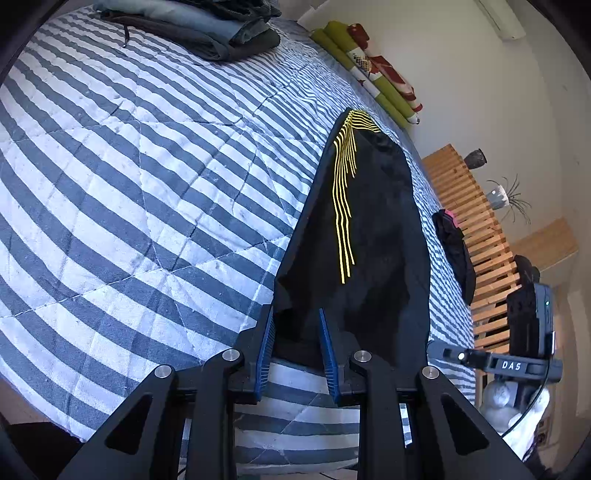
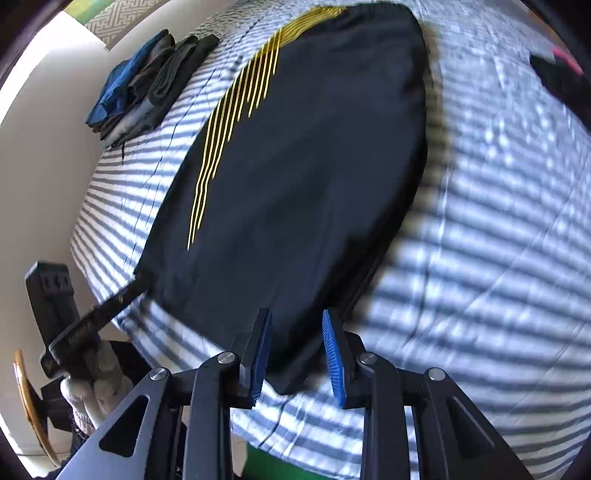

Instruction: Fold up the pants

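Black pants [image 1: 373, 236] on striped quilt [image 1: 129, 177] (pale walls), both tongs [image 1: 297, 350] [image 2: 297, 356] spread.

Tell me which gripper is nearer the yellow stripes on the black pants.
Left. The left gripper sits at the pants' near hem on the same side as the yellow stripes. The right gripper is at the hem's opposite corner, farther from them.

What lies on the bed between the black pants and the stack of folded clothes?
Only bare striped bedspread separates the black pants from the stack of folded clothes; the left wrist view shows it best.
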### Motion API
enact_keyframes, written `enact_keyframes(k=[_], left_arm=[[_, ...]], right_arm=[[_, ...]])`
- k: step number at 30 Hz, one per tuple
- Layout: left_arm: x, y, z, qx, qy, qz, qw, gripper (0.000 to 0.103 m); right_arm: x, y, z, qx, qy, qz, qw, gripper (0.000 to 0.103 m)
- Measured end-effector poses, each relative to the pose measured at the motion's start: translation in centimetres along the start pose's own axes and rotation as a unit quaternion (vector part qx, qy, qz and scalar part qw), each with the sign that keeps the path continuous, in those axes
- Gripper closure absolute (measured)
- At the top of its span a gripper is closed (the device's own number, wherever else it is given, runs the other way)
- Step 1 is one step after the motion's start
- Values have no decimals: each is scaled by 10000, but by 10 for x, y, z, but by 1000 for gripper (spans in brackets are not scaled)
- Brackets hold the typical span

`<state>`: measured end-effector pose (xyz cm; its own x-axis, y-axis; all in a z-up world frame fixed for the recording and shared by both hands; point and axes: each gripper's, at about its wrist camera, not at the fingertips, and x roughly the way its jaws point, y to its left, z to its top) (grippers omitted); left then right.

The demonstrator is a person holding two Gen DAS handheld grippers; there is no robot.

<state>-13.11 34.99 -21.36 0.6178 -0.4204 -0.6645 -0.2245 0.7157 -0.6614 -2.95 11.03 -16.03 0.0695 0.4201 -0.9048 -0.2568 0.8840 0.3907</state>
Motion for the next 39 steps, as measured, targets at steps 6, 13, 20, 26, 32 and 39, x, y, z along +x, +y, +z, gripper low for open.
enact_keyframes(k=[6,13,20,26,32,39], left_arm=[[-10,16,7,-207,-113,134,9996,64],[2,12,20,-30,35,39,10000,75],[1,7,20,15,7,20,10000,101],[-12,-4,18,54,-32,-127,9999,101],[-12,-18,2,357,80,-15,9993,101],[-9,-6,2,281,109,235,9993,101]], right_arm=[[19,-2,-3,496,76,409,9979,77],[22,-5,-6,593,142,389,9974,77],[9,-7,-12,484,69,342,9982,93],[-11,-8,-15,354,-70,346,9988,100],[-25,-13,-28,351,-152,271,9989,101],[2,-16,-37,443,82,134,9989,101]])
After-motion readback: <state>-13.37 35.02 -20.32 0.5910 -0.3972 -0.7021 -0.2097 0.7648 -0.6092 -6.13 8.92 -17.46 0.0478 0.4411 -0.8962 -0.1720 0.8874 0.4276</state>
